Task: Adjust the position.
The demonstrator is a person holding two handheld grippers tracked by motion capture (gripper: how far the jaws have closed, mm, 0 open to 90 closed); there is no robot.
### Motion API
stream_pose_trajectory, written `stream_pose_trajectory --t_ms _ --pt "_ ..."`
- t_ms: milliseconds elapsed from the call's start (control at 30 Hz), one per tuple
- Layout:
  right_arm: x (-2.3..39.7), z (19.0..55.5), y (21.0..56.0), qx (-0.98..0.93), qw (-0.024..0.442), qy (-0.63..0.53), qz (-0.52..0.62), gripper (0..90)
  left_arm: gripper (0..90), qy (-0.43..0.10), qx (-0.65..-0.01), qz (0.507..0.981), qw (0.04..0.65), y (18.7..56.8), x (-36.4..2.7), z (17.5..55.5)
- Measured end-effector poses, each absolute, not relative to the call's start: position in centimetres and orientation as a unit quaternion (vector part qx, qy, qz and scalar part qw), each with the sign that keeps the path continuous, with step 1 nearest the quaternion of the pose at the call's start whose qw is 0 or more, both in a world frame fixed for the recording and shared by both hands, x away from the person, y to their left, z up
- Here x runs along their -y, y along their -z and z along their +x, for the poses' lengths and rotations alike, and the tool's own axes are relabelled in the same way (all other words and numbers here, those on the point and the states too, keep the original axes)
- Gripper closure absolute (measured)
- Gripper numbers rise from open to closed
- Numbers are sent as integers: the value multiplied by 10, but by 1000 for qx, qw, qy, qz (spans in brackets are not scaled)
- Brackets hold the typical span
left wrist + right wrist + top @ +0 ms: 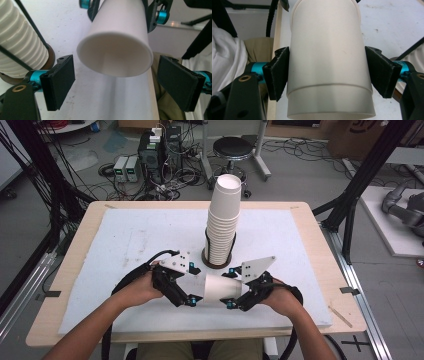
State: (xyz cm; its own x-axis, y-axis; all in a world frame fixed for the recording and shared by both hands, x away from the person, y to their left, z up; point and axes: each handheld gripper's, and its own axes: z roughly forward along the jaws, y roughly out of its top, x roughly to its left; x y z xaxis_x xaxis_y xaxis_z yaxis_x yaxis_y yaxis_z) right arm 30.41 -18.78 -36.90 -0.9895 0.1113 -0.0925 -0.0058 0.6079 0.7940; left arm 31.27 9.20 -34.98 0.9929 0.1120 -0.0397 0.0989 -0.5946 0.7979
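A single white paper cup (220, 287) lies on its side just above the white mat, near the table's front. My right gripper (231, 288) is shut on it; in the right gripper view both black pads (278, 72) press the cup (327, 50) on its sides. The cup's open mouth (115, 53) faces my left gripper (116, 80), which stands open with one jaw on each side of the rim and not touching it. In the high view the left gripper (194, 285) sits just left of the cup. Behind them stands a tall stack of white cups (223, 215) in a black wire holder.
The stack of cups (17, 42) rests on a round brown base close to the left gripper's left. The white mat (125, 240) covers a wooden table (320, 245). A stool (232, 147), computer boxes (152, 150) and cables are on the floor beyond.
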Motion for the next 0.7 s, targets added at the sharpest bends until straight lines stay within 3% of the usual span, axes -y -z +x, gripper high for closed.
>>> stream_pose_trajectory --t_ms 133,333,700 --pt "197 302 370 -880 67 -468 41 253 151 8 -83 877 473 354 -97 313" --pt "206 301 372 -860 58 -504 50 253 151 20 -69 860 504 362 -101 309" --pt "208 302 376 -852 50 -519 47 253 135 13 -78 838 541 370 -100 308"
